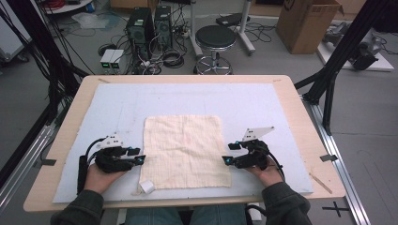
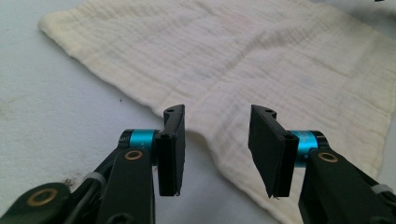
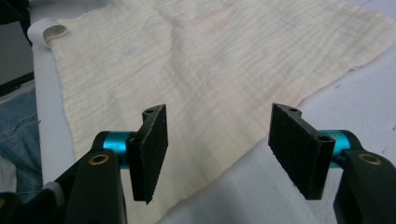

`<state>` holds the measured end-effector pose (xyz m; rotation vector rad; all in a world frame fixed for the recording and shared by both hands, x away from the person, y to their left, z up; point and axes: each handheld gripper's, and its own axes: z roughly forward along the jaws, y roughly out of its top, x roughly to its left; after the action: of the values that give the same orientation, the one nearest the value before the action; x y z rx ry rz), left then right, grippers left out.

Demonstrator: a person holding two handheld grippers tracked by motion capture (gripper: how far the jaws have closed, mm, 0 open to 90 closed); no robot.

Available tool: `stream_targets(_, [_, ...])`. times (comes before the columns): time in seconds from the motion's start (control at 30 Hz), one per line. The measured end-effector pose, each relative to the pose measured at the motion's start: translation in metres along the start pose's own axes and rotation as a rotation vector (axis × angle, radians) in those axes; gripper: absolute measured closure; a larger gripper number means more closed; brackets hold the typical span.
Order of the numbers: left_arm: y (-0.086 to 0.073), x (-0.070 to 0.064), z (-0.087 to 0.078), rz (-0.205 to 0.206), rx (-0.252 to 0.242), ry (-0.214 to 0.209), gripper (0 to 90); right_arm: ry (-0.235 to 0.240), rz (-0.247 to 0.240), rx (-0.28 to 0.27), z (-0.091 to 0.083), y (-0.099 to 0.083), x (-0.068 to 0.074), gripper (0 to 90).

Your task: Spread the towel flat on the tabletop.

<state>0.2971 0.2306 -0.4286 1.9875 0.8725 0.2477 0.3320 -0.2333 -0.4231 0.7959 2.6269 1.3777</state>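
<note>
Cream cloth (image 1: pixel 185 151) lies flat between both grippers. Left gripper (image 1: pixel 139 156) and right gripper (image 1: pixel 227 154) flank its side edges, fingers (image 2: pixel 172 149) spread, pinching nothing.

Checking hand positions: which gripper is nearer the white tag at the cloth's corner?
Left. The left gripper sits just above the white tag; the right gripper is across the cloth.

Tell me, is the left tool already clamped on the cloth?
No, the left tool has its jaws spread apart with the cream cloth lying flat on the table beyond and beneath them, not pinched.
</note>
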Motion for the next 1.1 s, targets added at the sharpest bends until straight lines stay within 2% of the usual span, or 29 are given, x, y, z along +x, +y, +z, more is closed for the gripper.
stream_targets(0.2, [0.003,-0.001,0.000,0.003,-0.011,-0.007,52.2,-0.036,0.006,-0.010,0.000,0.005,-0.003,29.5])
stream_targets(0.37, [0.010,0.000,-0.003,-0.014,-0.044,0.003,47.0,-0.052,0.026,-0.041,-0.005,0.009,-0.005,25.0])
stream_targets(0.57, [0.018,-0.003,-0.005,0.005,-0.054,0.010,44.5,-0.062,0.038,-0.068,-0.010,0.020,-0.008,21.8])
stream_targets(0.63, [0.022,-0.003,-0.006,0.019,-0.051,0.013,44.1,-0.061,0.039,-0.066,-0.009,0.024,-0.009,21.5])
stream_targets(0.73, [0.025,-0.003,-0.006,0.011,-0.062,0.008,43.9,-0.065,0.040,-0.062,-0.006,0.028,-0.009,21.3])
stream_targets(0.87, [0.029,-0.001,-0.009,0.021,-0.050,0.005,43.5,-0.063,0.034,-0.047,-0.003,0.032,-0.010,21.3])
stream_targets(0.9, [0.031,0.000,-0.010,0.021,-0.058,0.001,43.5,-0.058,0.045,-0.041,-0.003,0.033,-0.011,21.2])
stream_targets(1.0, [0.036,0.002,-0.014,0.025,-0.069,0.003,43.5,-0.061,0.034,-0.042,-0.001,0.038,-0.012,21.2])
stream_targets(1.1, [0.039,0.004,-0.017,0.009,-0.076,-0.005,43.1,-0.054,0.033,-0.031,-0.001,0.044,-0.012,21.0])
